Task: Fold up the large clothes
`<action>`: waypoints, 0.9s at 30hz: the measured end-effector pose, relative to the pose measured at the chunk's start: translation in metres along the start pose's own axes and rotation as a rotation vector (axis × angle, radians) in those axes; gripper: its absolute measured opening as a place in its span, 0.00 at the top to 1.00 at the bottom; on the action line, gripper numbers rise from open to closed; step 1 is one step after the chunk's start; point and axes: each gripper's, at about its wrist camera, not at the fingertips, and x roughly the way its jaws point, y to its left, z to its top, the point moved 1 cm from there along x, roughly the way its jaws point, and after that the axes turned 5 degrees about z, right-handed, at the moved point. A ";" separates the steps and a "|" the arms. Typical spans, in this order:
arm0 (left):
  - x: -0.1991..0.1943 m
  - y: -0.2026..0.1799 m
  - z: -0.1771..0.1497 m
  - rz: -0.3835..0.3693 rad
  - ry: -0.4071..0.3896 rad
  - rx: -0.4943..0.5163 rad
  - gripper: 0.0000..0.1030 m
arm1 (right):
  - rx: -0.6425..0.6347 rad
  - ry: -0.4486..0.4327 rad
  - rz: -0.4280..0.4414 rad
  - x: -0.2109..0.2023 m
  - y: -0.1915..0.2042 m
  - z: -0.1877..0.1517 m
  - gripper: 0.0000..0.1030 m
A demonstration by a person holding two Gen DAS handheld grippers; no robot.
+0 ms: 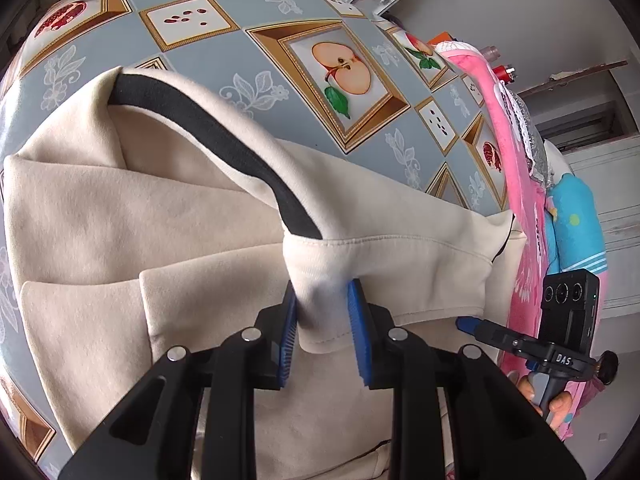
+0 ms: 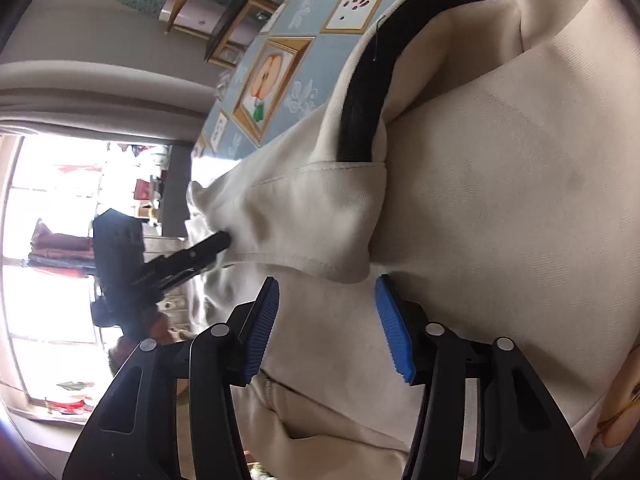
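Cream garment (image 1: 120,216) with black stripe (image 1: 224,148) lies on fruit-print tablecloth (image 1: 280,16).

Left gripper (image 1: 322,332): 2 blue pads (image 1: 289,332) pinching bunched hem fold, cloth pulled up between them.

Right gripper (image 2: 328,324): pads spread, hem edge just ahead of tips, no clamp visible. Cream cloth lies beneath and between them.

Person's hand (image 1: 556,404) on right handle.
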 end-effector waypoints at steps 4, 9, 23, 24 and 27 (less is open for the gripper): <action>-0.001 0.000 0.000 0.005 0.004 -0.001 0.76 | 0.030 -0.076 0.034 -0.021 -0.004 0.008 0.51; 0.000 0.000 0.000 0.007 0.007 -0.001 0.76 | 0.052 -0.130 0.056 -0.047 -0.011 0.012 0.44; -0.001 -0.004 -0.001 0.025 0.013 0.025 0.77 | 0.050 -0.012 0.075 -0.010 -0.013 0.017 0.71; -0.002 -0.006 -0.001 0.037 0.006 0.041 0.81 | 0.037 -0.008 0.056 -0.006 -0.010 0.016 0.78; -0.007 -0.016 0.004 0.071 -0.039 0.079 0.89 | -0.016 -0.021 0.023 -0.004 -0.002 0.019 0.88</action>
